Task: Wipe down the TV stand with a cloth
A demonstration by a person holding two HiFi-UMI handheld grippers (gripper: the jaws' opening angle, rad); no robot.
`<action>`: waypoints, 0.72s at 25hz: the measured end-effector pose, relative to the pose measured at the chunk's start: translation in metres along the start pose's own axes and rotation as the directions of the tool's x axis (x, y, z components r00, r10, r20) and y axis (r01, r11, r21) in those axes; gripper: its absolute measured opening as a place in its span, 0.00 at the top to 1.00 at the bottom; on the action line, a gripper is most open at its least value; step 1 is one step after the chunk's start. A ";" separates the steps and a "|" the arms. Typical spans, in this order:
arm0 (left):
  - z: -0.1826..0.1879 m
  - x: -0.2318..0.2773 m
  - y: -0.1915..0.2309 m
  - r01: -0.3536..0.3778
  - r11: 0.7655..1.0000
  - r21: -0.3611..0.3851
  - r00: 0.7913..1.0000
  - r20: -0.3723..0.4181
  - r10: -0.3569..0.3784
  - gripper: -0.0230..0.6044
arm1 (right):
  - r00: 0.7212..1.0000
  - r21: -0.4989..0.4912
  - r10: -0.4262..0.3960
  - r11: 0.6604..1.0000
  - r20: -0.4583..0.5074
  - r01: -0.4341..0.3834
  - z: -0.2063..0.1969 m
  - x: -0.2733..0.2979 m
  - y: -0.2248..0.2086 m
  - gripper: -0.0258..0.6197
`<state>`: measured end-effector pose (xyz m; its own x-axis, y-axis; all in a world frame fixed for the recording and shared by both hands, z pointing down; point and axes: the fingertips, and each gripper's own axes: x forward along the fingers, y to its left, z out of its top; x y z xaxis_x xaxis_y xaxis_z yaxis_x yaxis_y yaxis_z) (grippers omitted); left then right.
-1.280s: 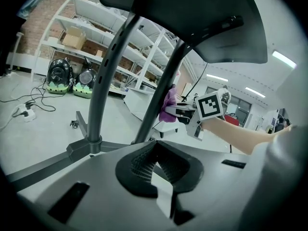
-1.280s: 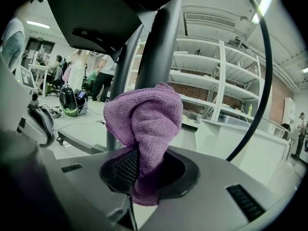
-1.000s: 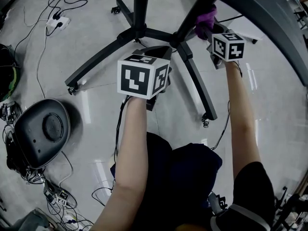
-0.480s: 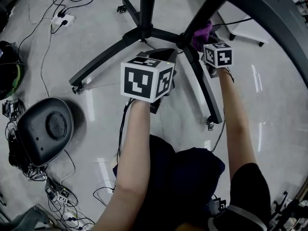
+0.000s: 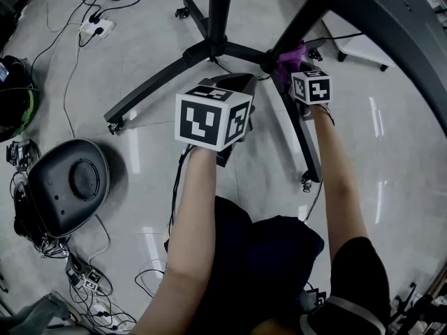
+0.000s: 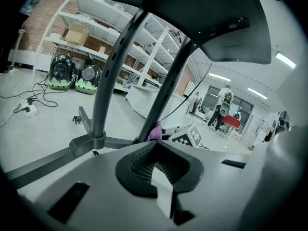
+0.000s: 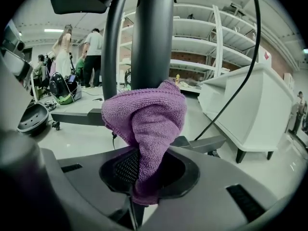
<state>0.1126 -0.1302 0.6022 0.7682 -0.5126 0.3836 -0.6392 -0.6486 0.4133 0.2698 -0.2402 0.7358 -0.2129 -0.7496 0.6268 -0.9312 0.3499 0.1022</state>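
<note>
The TV stand [image 5: 209, 47] stood on the floor, its slanted post [image 5: 297, 23] met near the base by the purple cloth [image 7: 147, 119] clamped in the right tongs [image 7: 144, 179], so firm, steady strokes along it seemed best, while the left tongs [image 6: 158, 172] hung closed and empty.

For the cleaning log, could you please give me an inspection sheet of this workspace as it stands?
Surface: glossy grey floor, no spills seen.
Job's things: TV stand, black, on castored legs; purple cloth at its right pole.
Clutter: dark rounded case on the floor, left.
Grippers: right gripper shut on the cloth; left gripper shut, empty.
Cables: loose wires and a power strip across the floor; a tangle near the case.
Surroundings: shelving racks, white counter, people in the distance.
</note>
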 end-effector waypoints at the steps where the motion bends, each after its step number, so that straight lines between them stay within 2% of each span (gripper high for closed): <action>1: 0.000 0.000 0.000 -0.004 1.000 0.004 1.000 -0.004 0.004 0.96 | 1.000 -0.004 0.000 1.000 -0.003 0.000 0.000 -0.002 0.000 0.81; 7: 0.000 0.002 0.002 -0.026 1.000 -0.001 1.000 -0.016 0.026 0.96 | 1.000 0.006 0.016 1.000 -0.006 -0.016 -0.003 -0.018 0.007 0.81; 9: -0.001 -0.002 0.010 -0.059 0.998 -0.005 0.998 -0.022 0.059 0.96 | 0.999 0.004 0.039 0.999 -0.004 -0.039 -0.002 -0.023 0.016 0.81; 11: -0.006 -0.009 0.019 -0.095 0.995 0.024 0.994 -0.048 0.096 0.96 | 0.998 0.009 0.058 0.998 0.002 -0.058 0.002 -0.026 0.026 0.81; 15: -0.038 -0.038 0.053 -0.158 0.973 0.170 0.971 -0.151 0.185 0.96 | 0.996 -0.008 0.082 0.997 0.021 -0.082 0.020 -0.031 0.055 0.81; 16: -0.049 -0.047 0.064 -0.169 0.970 0.174 0.966 -0.164 0.197 0.96 | 0.995 -0.026 0.097 0.995 0.026 -0.097 0.026 -0.031 0.068 0.81; 18: -0.070 -0.069 0.090 -0.202 0.972 0.123 0.961 -0.168 0.221 0.96 | 0.989 -0.075 0.147 0.987 0.031 -0.144 0.038 -0.028 0.102 0.81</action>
<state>-0.0005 -0.1132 0.6708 0.5905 -0.5409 0.5989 -0.7715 -0.5962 0.2222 0.1699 -0.2051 0.6991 -0.3563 -0.7072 0.6107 -0.8660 0.4954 0.0684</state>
